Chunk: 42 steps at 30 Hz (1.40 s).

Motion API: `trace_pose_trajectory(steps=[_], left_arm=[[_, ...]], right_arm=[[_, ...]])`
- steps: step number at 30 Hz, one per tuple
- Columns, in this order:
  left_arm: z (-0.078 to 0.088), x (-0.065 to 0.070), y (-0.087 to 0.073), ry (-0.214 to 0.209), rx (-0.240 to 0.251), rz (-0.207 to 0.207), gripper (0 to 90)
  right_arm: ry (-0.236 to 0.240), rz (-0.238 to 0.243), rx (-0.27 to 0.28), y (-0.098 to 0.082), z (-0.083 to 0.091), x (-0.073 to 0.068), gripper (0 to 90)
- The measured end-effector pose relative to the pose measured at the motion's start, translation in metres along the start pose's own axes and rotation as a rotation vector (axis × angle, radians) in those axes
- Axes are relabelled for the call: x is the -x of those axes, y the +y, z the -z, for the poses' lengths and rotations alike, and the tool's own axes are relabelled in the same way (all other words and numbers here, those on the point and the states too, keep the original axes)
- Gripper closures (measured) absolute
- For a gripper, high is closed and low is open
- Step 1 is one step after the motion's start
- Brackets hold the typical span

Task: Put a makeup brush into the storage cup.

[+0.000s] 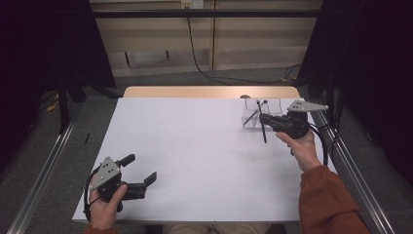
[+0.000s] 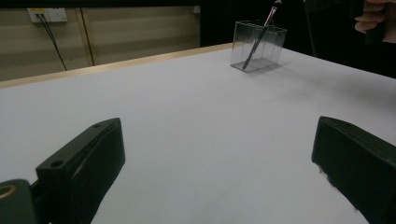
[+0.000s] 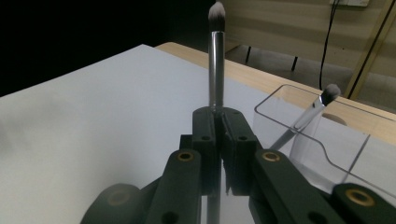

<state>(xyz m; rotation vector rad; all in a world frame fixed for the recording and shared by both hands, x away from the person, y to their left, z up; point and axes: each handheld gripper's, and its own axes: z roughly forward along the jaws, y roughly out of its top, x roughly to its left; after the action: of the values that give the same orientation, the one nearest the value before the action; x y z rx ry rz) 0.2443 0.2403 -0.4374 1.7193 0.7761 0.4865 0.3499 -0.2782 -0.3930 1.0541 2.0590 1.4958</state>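
We see the right gripper (image 3: pixel 218 122) clamped on an upright makeup brush (image 3: pixel 215 56) beside a clear box (image 1: pixel 262 113) holding another brush (image 3: pixel 312 111), while the left gripper (image 1: pixel 141 171) rests wide apart on the white table (image 1: pixel 195 146).

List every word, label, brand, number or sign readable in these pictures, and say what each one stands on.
None can be read.
The clear box, the brush clamped in the right gripper, the second brush in the box, the white table and the left gripper carry no visible print.
The wall socket is too small and blurred to show any marking.
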Motion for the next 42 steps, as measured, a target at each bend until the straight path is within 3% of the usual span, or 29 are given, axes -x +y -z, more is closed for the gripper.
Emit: trace_pose_trajectory(steps=[20,30,42], left_arm=[[0.0,0.0,0.0,-0.004,-0.001,-0.001,2.7],[-0.001,-0.001,0.0,-0.004,-0.003,-0.005,2.7],[-0.002,-0.001,0.0,-0.011,-0.006,-0.008,2.7]], right_arm=[[-0.063,-0.005,0.085,0.031,-0.011,0.0,84.9],[-0.057,0.025,0.096,0.05,-0.024,0.0,84.8],[-0.078,0.022,0.091,0.062,-0.036,0.009,84.8]])
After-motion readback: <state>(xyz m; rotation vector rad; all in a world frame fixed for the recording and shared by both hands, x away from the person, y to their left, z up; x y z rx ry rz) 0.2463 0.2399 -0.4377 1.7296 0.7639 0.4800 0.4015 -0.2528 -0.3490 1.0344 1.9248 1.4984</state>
